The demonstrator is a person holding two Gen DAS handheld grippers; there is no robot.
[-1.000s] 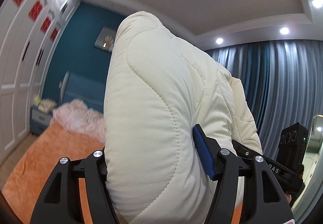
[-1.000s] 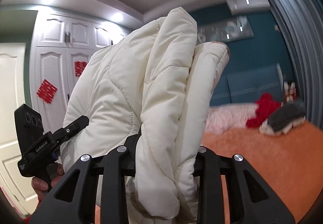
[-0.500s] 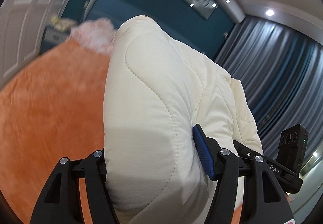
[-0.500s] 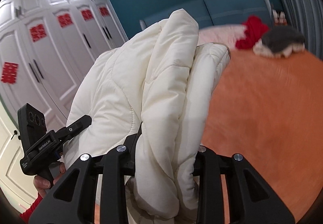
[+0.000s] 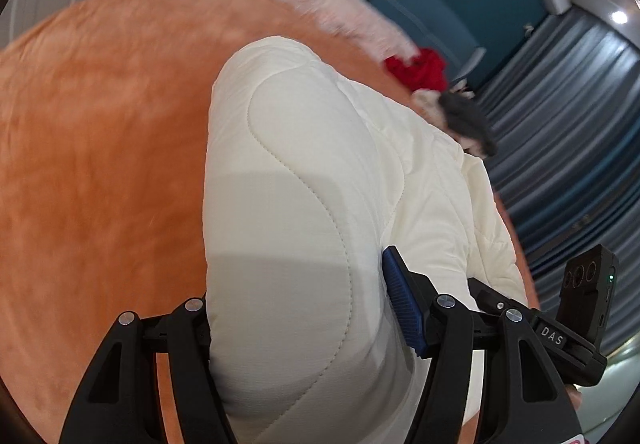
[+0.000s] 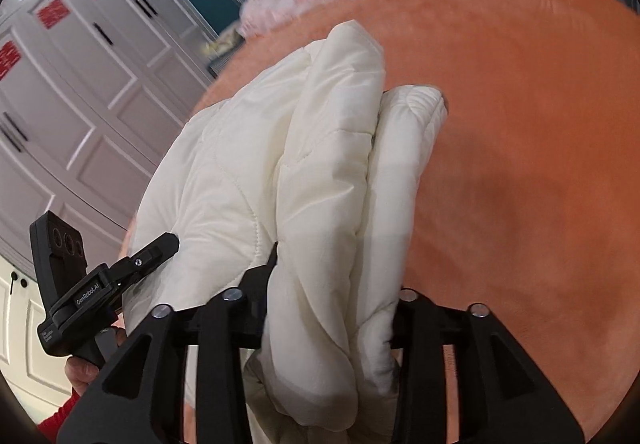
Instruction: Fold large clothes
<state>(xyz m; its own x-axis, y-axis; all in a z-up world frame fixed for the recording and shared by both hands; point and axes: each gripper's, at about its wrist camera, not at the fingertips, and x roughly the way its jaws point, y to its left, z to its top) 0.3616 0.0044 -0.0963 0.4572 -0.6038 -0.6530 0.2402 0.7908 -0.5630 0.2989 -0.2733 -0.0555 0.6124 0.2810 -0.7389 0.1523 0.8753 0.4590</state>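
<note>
Cream quilted jacket (image 5: 304, 204) held above orange bed (image 5: 100, 144).
Left gripper (image 5: 296, 328) and right gripper (image 6: 332, 296) each clamped on bunched jacket fabric.

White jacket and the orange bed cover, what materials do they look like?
White jacket: looks like matte woven synthetic shell over padding, going by the puffy panels and wavy quilting stitches. Orange bed cover: looks like plush fleece or velvet, soft mottled nap, no sheen; blur leaves it uncertain.

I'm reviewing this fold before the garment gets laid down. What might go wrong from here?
The puffy cream jacket bulges thickly in the left tongs, so it may slip out. The right tongs pinch several bunched layers; one may slide loose. Laid on the orange bedspread, uneven layers may spring open.
</note>
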